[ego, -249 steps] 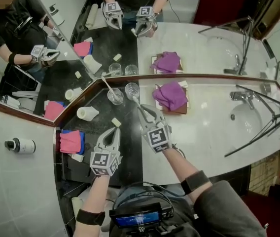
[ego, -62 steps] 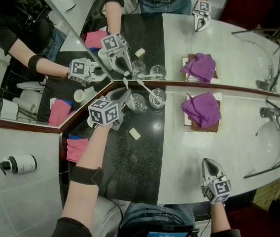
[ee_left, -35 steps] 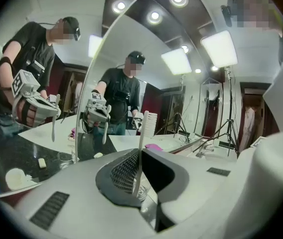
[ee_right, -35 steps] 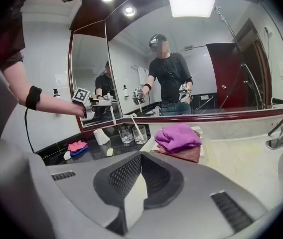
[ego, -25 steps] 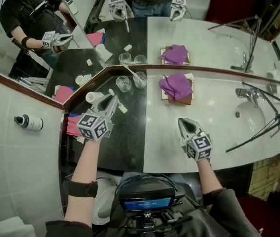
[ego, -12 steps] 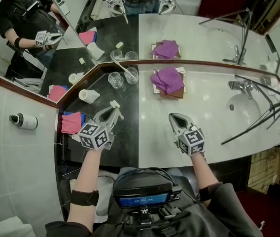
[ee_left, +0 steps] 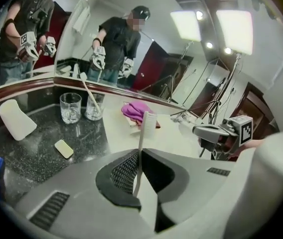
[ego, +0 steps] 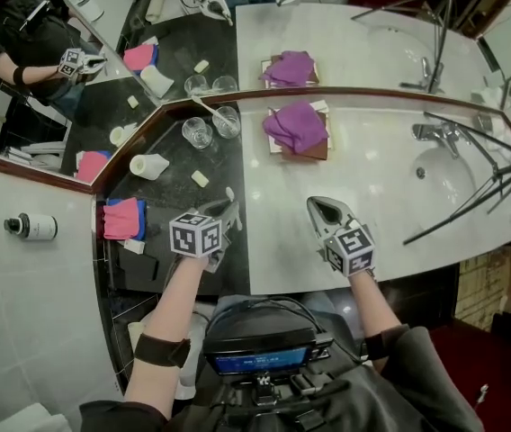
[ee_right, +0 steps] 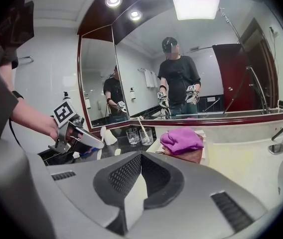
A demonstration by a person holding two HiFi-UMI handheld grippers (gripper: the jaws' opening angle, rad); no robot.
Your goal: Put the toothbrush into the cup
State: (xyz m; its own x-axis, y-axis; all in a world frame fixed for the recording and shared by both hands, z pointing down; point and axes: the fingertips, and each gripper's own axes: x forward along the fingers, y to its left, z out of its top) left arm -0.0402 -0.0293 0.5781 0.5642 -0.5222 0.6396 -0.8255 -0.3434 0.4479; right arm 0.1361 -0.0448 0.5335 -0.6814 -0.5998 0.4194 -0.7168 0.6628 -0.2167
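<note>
My left gripper (ego: 226, 212) is shut on a white toothbrush (ee_left: 142, 133) over the black stone counter, near its front edge. The brush sticks out past the jaws, head forward (ego: 229, 193). Two glass cups stand at the back by the mirror: the left cup (ego: 196, 132) is empty, and the right cup (ego: 228, 121) holds another white toothbrush (ee_left: 88, 90). Both cups are well ahead of the left gripper (ee_left: 139, 154). My right gripper (ego: 320, 208) hovers shut and empty over the white counter; its jaws (ee_right: 140, 156) have nothing between them.
A purple cloth (ego: 296, 124) lies on a brown tray behind the right gripper. A soap bar (ego: 200, 178), a tipped white cup (ego: 149, 166) and a pink cloth (ego: 123, 218) lie on the black counter. The sink (ego: 444, 176), faucet (ego: 431, 134) and a tripod are at the right.
The left gripper has drawn back from the cups toward the counter's front edge and sunk lower, still holding the toothbrush. The right gripper has kept its place.
</note>
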